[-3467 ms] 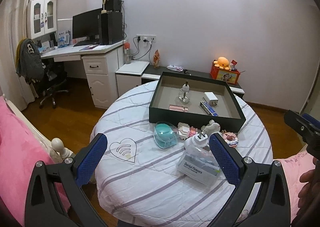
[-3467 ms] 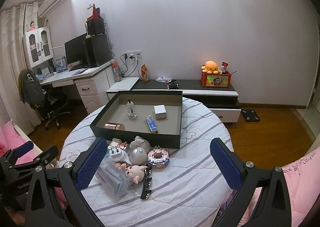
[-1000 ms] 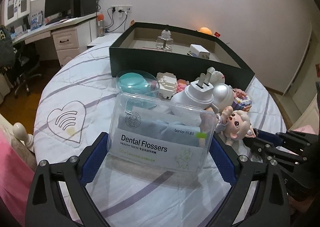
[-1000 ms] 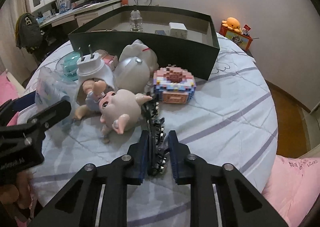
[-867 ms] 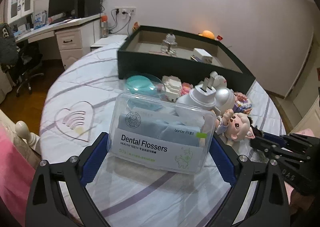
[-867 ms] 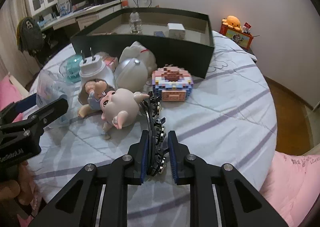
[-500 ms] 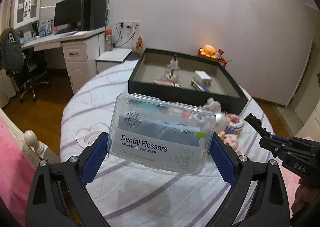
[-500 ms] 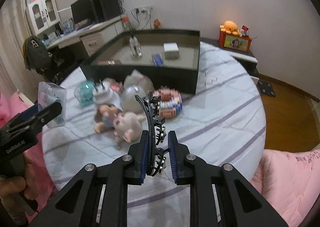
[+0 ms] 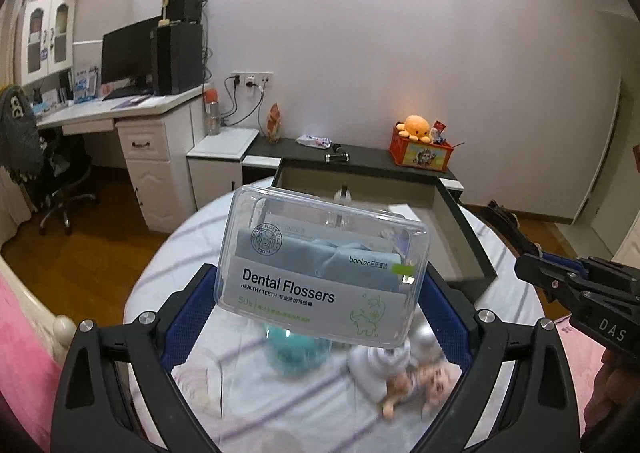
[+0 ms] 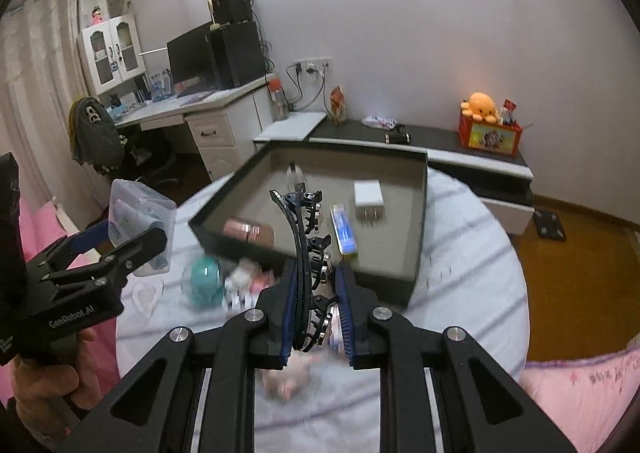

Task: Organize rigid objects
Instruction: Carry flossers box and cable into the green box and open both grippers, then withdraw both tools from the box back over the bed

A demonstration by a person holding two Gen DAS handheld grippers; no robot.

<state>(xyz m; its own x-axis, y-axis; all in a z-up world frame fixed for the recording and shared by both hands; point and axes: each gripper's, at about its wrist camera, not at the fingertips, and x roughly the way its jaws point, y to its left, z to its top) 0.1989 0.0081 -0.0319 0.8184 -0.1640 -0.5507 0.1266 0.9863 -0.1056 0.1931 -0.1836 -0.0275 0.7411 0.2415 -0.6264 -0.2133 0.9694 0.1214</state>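
bedroom with a pale wall, a white desk [image 9: 132, 113] with a monitor [image 9: 126, 53] at the left, a low dark cabinet [image 9: 360, 163] along the wall carrying an orange plush toy [image 9: 416, 127] on a red box. in front, a round table under a white quilt with grey stripes [image 10: 460, 253]. a dark open box [image 10: 416, 221] sits on the far part of the table; inside it a white charger [image 10: 369, 199], a blue tube [image 10: 344, 231], a pink bar [image 10: 248, 231] and a small glass bottle [image 10: 294, 173], all apart from each other. left gripper [image 9: 320, 309] holds a clear plastic case of dental flossers [image 9: 324, 269] between its blue pads, jaws spread wide to the case's width, case lifted clear above the table and tilted slightly, label facing the camera. right gripper [image 10: 316, 305] has its jaws nearly together, clamped on a black hair claw clip [image 10: 304, 253] that sticks up and forward from the pads, off the quilt, seen in front of the box's near wall. on the quilt below, blurred: a teal round thing [image 10: 204, 279], a small block toy [image 10: 244, 281], a white plug adapter [image 9: 376, 365] and a pig figure [image 9: 424, 385], clustered just in front of the box. a hand [image 10: 52, 385] grips the left gripper's handle at the lower left of the right wrist view. pink bedding [image 10: 580, 389] at lower right.
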